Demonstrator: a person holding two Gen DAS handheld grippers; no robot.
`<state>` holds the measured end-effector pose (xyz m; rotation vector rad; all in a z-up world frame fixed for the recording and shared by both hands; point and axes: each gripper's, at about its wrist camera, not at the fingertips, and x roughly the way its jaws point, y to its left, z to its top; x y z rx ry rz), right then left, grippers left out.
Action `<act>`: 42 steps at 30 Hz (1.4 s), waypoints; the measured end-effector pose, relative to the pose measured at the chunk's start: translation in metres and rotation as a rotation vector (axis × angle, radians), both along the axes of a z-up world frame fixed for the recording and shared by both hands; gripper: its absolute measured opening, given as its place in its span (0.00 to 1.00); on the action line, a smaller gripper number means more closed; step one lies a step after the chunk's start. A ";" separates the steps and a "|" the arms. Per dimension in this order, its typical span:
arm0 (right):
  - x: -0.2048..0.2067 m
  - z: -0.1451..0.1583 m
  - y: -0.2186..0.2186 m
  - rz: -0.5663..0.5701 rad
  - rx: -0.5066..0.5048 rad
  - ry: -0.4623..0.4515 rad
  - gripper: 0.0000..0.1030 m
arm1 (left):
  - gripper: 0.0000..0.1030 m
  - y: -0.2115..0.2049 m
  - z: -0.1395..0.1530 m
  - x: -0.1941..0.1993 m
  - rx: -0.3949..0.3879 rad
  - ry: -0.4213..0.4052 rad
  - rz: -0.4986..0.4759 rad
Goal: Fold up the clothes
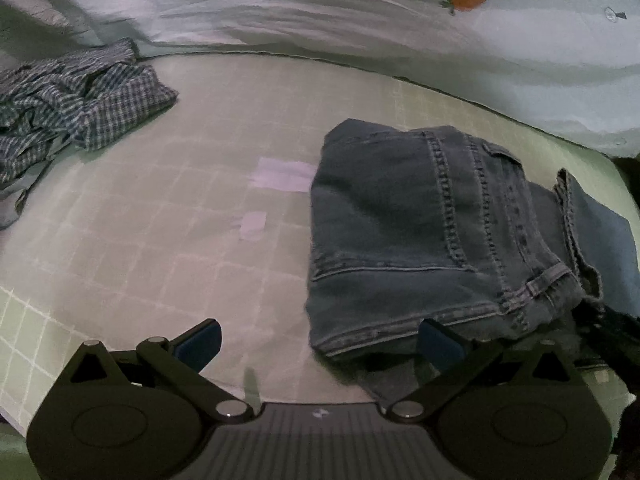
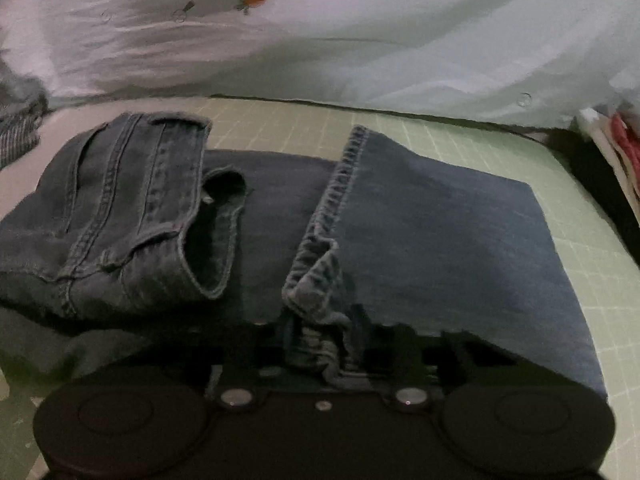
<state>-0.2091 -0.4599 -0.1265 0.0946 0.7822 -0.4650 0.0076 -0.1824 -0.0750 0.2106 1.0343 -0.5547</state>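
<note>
Denim in the right hand-held gripper point(image 2: 320, 344): its jaws were closed on a bunched hem of the jeans point(image 2: 420, 248), the cloth gathered right at the fingertips.
Left hand-held gripper point(image 1: 320, 344): jaws spread wide and holding nothing, one blue pad point(image 1: 436, 344) just at the near edge of the folded denim.
Where the jeans lay: on the green grid mat point(image 1: 160, 220) of the desk, partly folded, the waistband end doubled over on one side and a leg panel lying flat on the other.
State of the fold: a layered bundle with a loose hem; from this moment alone, whether another fold was due or the bundle was being squared up, I could not tell.
How they would handle: heavy for clothing, soft but thick, likely to sag and drag if lifted at one corner; not slippery, not fragile.
Where to take hold: the stitched hems and the waistband seam, where the layers are stiffest and a pinch should catch them all.
Beyond the jeans: a crumpled checked shirt point(image 1: 72, 108) well apart at the far left, and a pale sheet with carrot prints point(image 1: 464, 2) behind the mat.
Hard to make out: dim light; the right jaws' tips hidden in denim; the things at the right edge of the right view too blurred to name.
</note>
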 end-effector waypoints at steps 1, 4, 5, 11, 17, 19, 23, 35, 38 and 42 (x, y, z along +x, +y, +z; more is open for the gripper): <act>-0.004 0.007 0.002 -0.003 -0.012 -0.015 0.21 | 1.00 0.002 0.000 0.001 -0.004 0.001 0.008; -0.018 0.028 0.008 0.000 -0.068 -0.059 0.20 | 1.00 0.005 0.000 0.002 -0.011 0.006 0.016; -0.024 0.036 0.011 0.007 -0.096 -0.072 0.20 | 1.00 0.005 0.000 0.002 -0.012 0.010 0.014; -0.034 0.014 0.015 0.031 -0.037 0.041 0.21 | 1.00 0.003 -0.005 -0.001 -0.015 0.036 -0.006; -0.031 0.016 0.024 0.041 -0.071 0.034 0.73 | 1.00 0.005 -0.003 -0.002 -0.022 0.029 -0.011; -0.032 0.023 0.024 0.030 -0.077 -0.007 0.94 | 1.00 0.006 -0.002 0.000 -0.029 0.031 0.003; -0.034 0.036 0.020 -0.013 -0.090 -0.061 0.99 | 1.00 0.007 -0.002 0.009 -0.041 0.033 0.027; -0.041 0.032 -0.015 -0.165 -0.050 -0.027 1.00 | 0.91 -0.018 -0.011 0.030 -0.099 0.096 0.020; -0.042 0.030 -0.022 -0.194 -0.059 -0.010 1.00 | 0.87 -0.025 -0.018 0.034 -0.088 0.119 0.018; -0.045 0.028 -0.035 -0.220 -0.051 0.002 1.00 | 0.65 -0.024 -0.025 0.041 -0.161 0.191 0.041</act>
